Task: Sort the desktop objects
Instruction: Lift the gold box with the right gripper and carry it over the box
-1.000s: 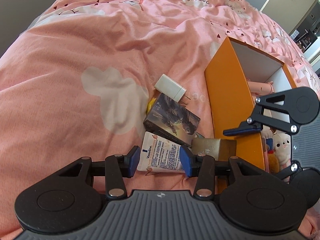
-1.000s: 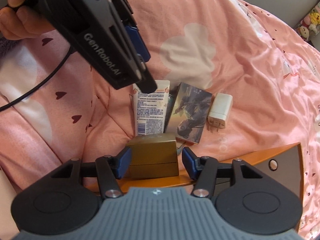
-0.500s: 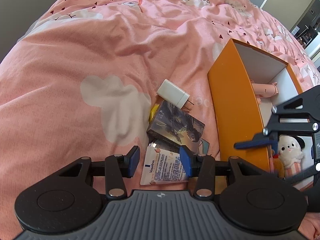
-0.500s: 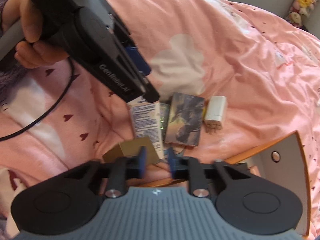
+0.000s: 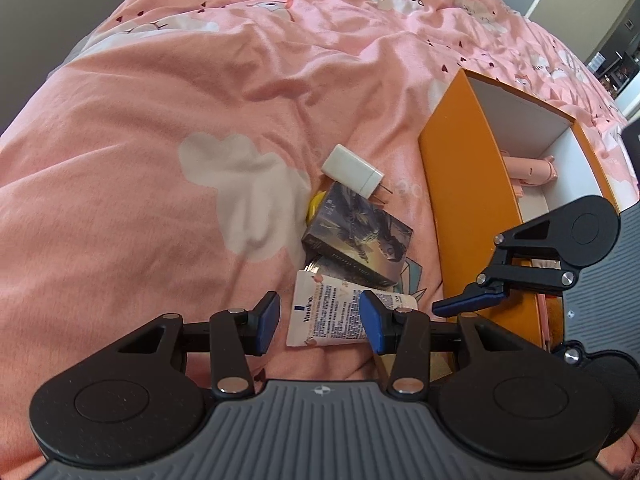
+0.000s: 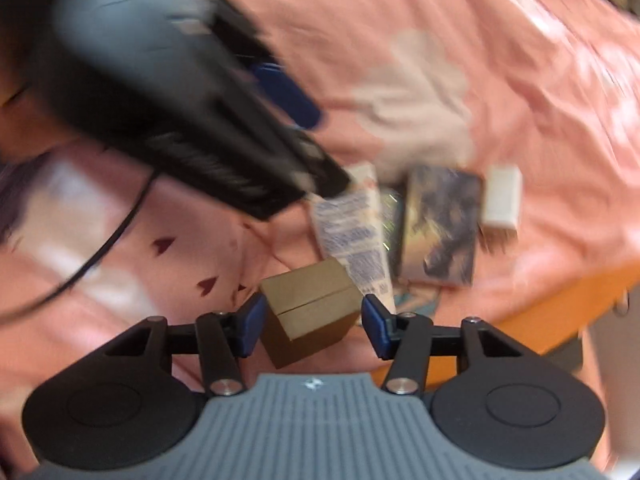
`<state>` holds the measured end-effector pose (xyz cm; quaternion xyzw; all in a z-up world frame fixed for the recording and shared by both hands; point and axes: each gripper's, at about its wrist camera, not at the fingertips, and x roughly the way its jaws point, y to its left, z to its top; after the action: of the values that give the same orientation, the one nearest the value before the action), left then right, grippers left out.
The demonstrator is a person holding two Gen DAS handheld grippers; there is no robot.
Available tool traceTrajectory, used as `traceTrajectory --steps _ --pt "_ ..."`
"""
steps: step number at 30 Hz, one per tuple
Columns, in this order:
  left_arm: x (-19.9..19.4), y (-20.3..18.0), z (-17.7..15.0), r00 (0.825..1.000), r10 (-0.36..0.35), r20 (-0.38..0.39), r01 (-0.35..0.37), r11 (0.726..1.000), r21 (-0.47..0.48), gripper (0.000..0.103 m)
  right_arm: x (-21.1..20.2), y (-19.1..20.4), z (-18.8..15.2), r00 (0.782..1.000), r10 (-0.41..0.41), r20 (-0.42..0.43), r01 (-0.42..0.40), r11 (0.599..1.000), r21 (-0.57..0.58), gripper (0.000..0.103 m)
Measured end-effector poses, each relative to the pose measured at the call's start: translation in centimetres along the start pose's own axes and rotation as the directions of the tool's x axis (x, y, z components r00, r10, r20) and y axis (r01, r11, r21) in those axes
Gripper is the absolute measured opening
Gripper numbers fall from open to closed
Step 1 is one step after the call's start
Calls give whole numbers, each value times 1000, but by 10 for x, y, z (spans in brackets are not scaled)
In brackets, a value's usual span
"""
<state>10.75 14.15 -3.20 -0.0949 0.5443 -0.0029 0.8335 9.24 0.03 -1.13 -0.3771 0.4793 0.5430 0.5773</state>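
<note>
My left gripper [image 5: 320, 322] hangs open just above a white Vaseline tube [image 5: 332, 312] lying on the pink bedspread; the pads do not touch it. A small gold box [image 6: 312, 304] sits skewed between the pads of my right gripper [image 6: 312, 326], which looks shut on it. It stays sharp while the bed behind blurs. Beyond the tube lie a dark picture-printed card box [image 5: 360, 240] and a white charger [image 5: 352, 170]. The orange box [image 5: 464, 184] stands open at the right, and one right-gripper finger [image 5: 468, 304] shows beside its wall.
A pink item [image 5: 528, 170] lies inside the orange box. Something yellow [image 5: 314, 204] peeks out from under the card box. In the blurred right wrist view the left gripper's black body [image 6: 180, 100] fills the upper left, trailing a black cable [image 6: 112, 240]. Rumpled bedspread [image 5: 160, 160] stretches left.
The right gripper's jaws looked narrow beside the gold box half a second ago; now they stand wider, with the box skewed between them. The right gripper has rolled. The left gripper has barely moved.
</note>
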Motion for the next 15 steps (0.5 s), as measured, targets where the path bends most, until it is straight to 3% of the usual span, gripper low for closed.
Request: traceTrajectory --steps 4,7,15 --pt "-3 7 -2 1000 -10 8 11 1000 -28 51 1 -7 8 999 29 17 -32 970 242 63" --pt "-4 11 -3 1000 -12 10 13 999 -37 51 6 -8 14 1000 1 3 -2 938 345 63" --pt "-11 22 -6 999 -11 39 14 997 -74 51 34 0 25 985 -107 -132 148 919 364 63"
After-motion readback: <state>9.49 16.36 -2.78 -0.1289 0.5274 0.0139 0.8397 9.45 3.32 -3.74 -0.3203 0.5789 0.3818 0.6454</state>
